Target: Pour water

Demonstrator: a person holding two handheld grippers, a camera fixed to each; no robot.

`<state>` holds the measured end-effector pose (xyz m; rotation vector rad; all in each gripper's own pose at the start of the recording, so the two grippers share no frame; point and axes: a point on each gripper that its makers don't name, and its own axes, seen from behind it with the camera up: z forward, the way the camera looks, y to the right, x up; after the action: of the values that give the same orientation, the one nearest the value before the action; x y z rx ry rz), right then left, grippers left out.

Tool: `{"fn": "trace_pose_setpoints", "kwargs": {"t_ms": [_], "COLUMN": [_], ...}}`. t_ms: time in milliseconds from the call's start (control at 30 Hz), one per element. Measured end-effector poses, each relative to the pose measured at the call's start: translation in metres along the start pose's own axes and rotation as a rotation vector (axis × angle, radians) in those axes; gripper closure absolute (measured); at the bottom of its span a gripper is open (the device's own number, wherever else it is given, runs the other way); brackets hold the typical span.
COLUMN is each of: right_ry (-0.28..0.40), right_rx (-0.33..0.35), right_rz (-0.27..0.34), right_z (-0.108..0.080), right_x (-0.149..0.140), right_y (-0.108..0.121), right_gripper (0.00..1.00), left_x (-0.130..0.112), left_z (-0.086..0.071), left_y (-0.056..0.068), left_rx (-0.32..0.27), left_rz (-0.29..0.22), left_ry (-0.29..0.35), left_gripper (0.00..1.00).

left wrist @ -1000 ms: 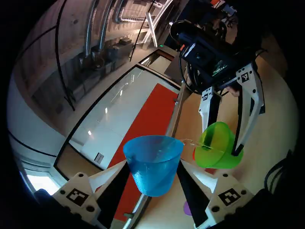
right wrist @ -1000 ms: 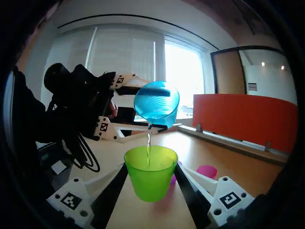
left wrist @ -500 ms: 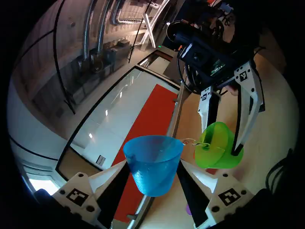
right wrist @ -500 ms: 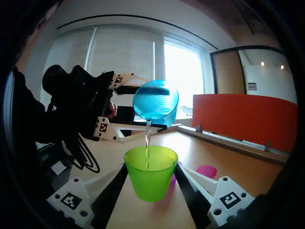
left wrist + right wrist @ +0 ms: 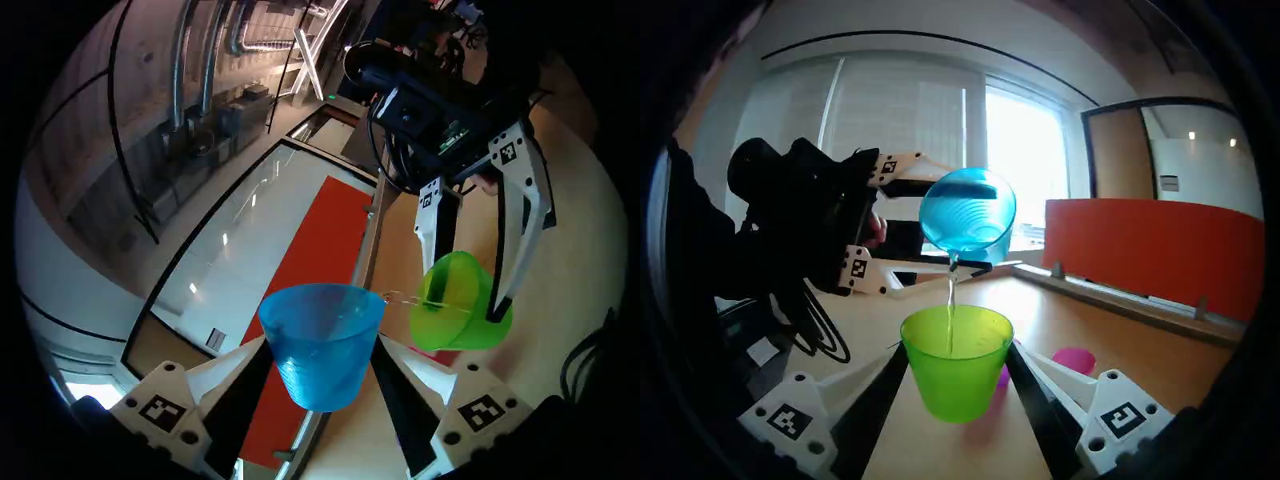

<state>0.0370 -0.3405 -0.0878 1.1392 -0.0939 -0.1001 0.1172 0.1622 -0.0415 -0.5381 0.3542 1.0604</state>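
My left gripper (image 5: pixel 320 376) is shut on a clear blue cup (image 5: pixel 322 349). In the right gripper view that blue cup (image 5: pixel 968 214) is tipped on its side above a green cup (image 5: pixel 958 369), and a thin stream of water (image 5: pixel 950 308) falls from its rim into the green one. My right gripper (image 5: pixel 958 384) is shut on the green cup, which stands upright over the wooden table (image 5: pixel 1088 336). In the left gripper view the green cup (image 5: pixel 454 302) sits between the right gripper's white fingers (image 5: pixel 520 240), just beyond the blue cup's rim.
A small pink cup (image 5: pixel 1074 359) stands on the table to the right of the green cup. An orange partition (image 5: pixel 1160 244) runs along the table's far edge. Black cables (image 5: pixel 812 324) and a person's dark sleeve (image 5: pixel 696 264) are at the left.
The stream of water keeps running from the blue cup into the green one. Both cups stay almost where they were; the green cup has drifted slightly up in the left gripper view.
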Motion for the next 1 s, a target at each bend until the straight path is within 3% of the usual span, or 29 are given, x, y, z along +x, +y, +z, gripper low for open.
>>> {"fn": "trace_pose_setpoints", "kwargs": {"t_ms": [1000], "right_ry": [0.007], "right_rx": [-0.002], "right_rz": [-0.009], "right_z": [-0.0027], "right_x": [0.0048], "right_y": [-0.0022], "right_gripper": [0.11], "left_x": [0.0069], "left_z": [-0.0049], "left_y": [0.0017], "left_rx": [0.002], "left_rz": [0.058], "left_ry": [0.007], "left_gripper": [0.2]}}
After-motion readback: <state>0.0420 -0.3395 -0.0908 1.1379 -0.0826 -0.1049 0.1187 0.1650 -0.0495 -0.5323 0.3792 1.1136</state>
